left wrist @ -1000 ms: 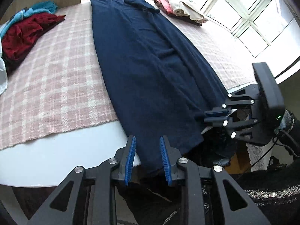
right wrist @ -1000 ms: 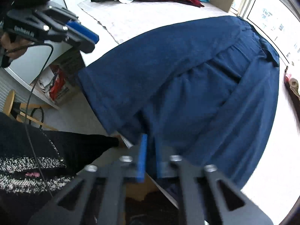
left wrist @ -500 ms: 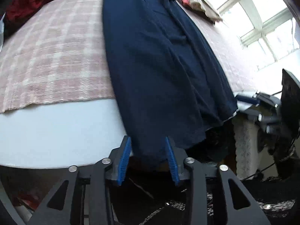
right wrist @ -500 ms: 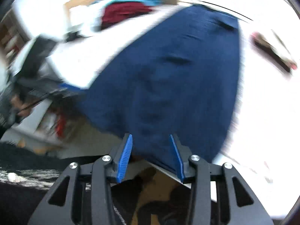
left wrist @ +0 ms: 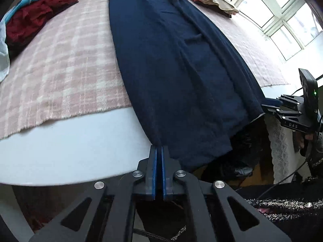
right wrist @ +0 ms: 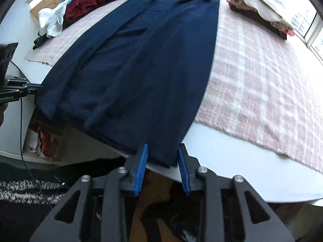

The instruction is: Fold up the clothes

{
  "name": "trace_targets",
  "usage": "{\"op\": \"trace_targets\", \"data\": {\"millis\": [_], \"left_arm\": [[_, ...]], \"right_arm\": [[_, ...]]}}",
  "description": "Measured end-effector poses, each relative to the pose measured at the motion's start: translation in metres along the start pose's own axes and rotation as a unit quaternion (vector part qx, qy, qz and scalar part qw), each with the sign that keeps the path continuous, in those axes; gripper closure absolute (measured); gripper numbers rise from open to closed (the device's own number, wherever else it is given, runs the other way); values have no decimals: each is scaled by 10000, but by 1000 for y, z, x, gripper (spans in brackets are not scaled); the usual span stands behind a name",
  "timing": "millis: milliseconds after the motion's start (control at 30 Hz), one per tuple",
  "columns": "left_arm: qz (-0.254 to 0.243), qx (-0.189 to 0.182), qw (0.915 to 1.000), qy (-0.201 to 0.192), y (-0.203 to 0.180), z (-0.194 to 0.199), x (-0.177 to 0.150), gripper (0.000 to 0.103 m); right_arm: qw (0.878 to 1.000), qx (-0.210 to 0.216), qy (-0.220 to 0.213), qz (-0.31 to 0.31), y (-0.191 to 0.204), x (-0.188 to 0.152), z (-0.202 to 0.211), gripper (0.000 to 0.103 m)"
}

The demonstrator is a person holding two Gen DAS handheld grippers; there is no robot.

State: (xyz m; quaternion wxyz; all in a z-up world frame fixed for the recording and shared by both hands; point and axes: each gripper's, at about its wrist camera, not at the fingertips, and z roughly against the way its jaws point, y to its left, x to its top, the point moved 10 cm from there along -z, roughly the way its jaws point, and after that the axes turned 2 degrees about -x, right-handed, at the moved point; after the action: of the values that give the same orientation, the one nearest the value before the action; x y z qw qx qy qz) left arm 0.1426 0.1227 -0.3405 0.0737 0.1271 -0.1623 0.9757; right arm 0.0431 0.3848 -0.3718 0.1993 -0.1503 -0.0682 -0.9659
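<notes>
A long navy garment (left wrist: 173, 64) lies flat along the pink plaid blanket (left wrist: 60, 64), its hem hanging over the near edge of the white table. My left gripper (left wrist: 158, 151) is shut on the hem's left corner. My right gripper (right wrist: 162, 155) is open, its blue pads either side of the hem's right corner in the right wrist view, where the garment (right wrist: 145, 60) fills the middle. The right gripper also shows in the left wrist view (left wrist: 271, 102) at the garment's right edge, and the left gripper shows in the right wrist view (right wrist: 32, 89) at the left edge.
A heap of red, teal and white clothes (left wrist: 30, 18) lies at the far left of the blanket. A folded stack of beige and pink clothes (right wrist: 260, 12) sits at the far right by the windows. White table rim (left wrist: 70, 141) runs along the front.
My left gripper has closed on the hem's left corner. My right gripper has swung from the garment's side to the hem's right corner and stands open there.
</notes>
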Motion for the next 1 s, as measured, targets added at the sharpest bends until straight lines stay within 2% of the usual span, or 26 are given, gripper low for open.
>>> {"op": "trace_targets", "data": {"millis": [33, 67, 100, 133, 200, 267, 300, 333, 367, 400, 433, 567, 633, 767, 900, 1000], "left_arm": [[-30, 21, 10000, 14, -3, -1, 1, 97], [-25, 52, 10000, 32, -5, -2, 2, 93], [61, 83, 9999, 55, -5, -3, 2, 78], [171, 85, 9998, 72, -4, -4, 2, 61], [266, 63, 9996, 97, -6, -8, 2, 55], [119, 53, 9999, 63, -14, -11, 3, 58], [27, 35, 10000, 84, -18, -13, 2, 68], [-40, 31, 9999, 103, -20, -14, 2, 92], [-60, 54, 9999, 120, -21, -16, 2, 100], [-59, 47, 9999, 135, -21, -16, 2, 99], [-15, -16, 9999, 139, -21, -15, 3, 100], [205, -369, 9991, 28, -21, -2, 10, 100], [437, -683, 9967, -89, -20, 13, 21, 100], [731, -1235, 9889, -370, -16, 47, 54, 100], [780, -1673, 9802, -716, -5, 73, 119, 100], [503, -1510, 9830, -919, 14, 71, 182, 100]], "right_arm": [[9999, 21, -77, -141, -5, 2, 3, 73], [9994, 20, -181, -287, -10, 5, 6, 66], [9987, -70, -261, -425, -17, 7, 7, 56], [9982, -130, -288, -507, -22, 8, 7, 54], [9984, -29, -235, -508, -20, 5, 3, 54], [9991, 43, -166, -376, -13, -1, -3, 53], [9995, -47, -207, -213, -9, -3, -4, 54], [9995, -164, -271, -32, -6, -5, -5, 56], [9995, -69, -295, 3, -2, -6, -5, 70], [9995, 89, -306, -6, 1, -6, -5, 89], [9992, 247, -318, -14, 5, -7, -5, 93], [9932, 870, -337, -701, -4, -5, 0, 94], [9843, 1267, -461, -1138, -7, 1, 11, 94], [9641, 1768, -877, -1775, -23, 25, 49, 94], [9497, 1999, -1387, -1971, -47, 86, 81, 94], [9546, 1680, -1585, -1882, -65, 148, 74, 94]]}}
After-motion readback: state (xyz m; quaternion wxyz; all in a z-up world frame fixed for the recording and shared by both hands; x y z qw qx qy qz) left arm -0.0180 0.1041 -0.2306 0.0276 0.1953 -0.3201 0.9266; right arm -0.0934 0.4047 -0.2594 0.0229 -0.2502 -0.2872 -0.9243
